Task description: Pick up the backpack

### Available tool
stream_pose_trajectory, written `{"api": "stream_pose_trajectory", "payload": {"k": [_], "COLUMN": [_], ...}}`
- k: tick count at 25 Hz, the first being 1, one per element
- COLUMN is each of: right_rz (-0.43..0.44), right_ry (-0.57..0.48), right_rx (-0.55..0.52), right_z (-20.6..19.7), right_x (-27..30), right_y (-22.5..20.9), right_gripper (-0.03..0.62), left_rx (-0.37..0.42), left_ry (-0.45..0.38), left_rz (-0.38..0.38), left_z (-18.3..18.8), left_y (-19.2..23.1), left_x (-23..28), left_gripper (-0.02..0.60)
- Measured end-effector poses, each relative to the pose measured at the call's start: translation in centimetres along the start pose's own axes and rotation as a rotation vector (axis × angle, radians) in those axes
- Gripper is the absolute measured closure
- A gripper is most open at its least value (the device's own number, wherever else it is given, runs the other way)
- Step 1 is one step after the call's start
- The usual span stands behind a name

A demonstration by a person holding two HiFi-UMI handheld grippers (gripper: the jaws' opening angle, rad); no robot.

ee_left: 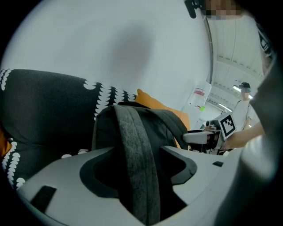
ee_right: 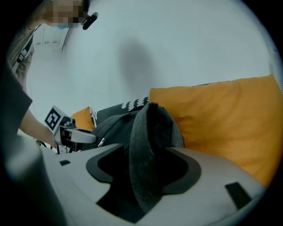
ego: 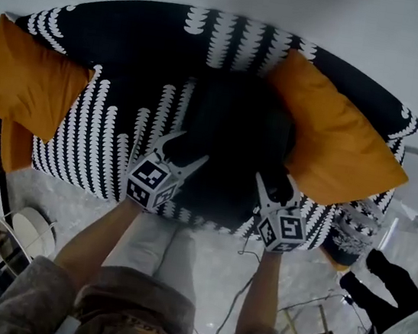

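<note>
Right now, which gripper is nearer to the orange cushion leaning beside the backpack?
Right. The right gripper is at the backpack's edge just beside that cushion, jaws open around a strap; the left gripper is on the backpack's far side, around another strap.

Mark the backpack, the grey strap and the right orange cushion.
backpack [ego: 237, 132]: head view, middle of its body.
grey strap [ee_left: 135, 150]: left gripper view, mid-length of the band.
right orange cushion [ee_right: 221, 119]: right gripper view, its front face.
</note>
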State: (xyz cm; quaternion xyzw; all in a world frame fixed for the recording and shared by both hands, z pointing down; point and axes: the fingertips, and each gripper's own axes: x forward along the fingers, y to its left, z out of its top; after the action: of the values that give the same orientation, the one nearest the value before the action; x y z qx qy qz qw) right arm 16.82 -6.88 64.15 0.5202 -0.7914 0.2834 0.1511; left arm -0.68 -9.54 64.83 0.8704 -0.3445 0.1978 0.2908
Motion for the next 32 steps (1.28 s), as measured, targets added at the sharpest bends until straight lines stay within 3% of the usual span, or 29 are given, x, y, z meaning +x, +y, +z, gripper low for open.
{"api": "stream_pose_trajectory", "payload": {"k": [6, 15, 20, 24, 32], "right_rz": [0.038, 0.094, 0.133, 0.213, 0.341], "right_ry": [0.104, 0.178, 0.193, 0.176, 0.057], "right_rx": [-0.177, -0.288, -0.204, -0.123, 0.178], "right_z": [-1.6, -2.6, -2.8, -2.1, 2.0], "right_x": [0.3, 0.8, 0.5, -0.3, -3.9], "right_y": [0.7, 2.1, 2.5, 4.6, 10.5], "right_gripper": [0.449, 0.545, 0.566, 0.568, 0.568], "left_rx": [0.035, 0.053, -0.016, -0.048, -0.062], "left_ry": [0.039, 0.055, 0.036, 0.026, 0.011], "left_rz": [-0.045, -0.086, -0.17, -0.248, -0.352], "left_z": [-1.4, -2.2, -1.6, -0.3, 3.7], "left_y": [-1.0, -2.3, -3.4, -4.7, -8.7], "left_x": [0.7, 1.2, 0.8, -0.4, -4.6], "left_gripper": [0.374, 0.532, 0.553, 0.555, 0.554]}}
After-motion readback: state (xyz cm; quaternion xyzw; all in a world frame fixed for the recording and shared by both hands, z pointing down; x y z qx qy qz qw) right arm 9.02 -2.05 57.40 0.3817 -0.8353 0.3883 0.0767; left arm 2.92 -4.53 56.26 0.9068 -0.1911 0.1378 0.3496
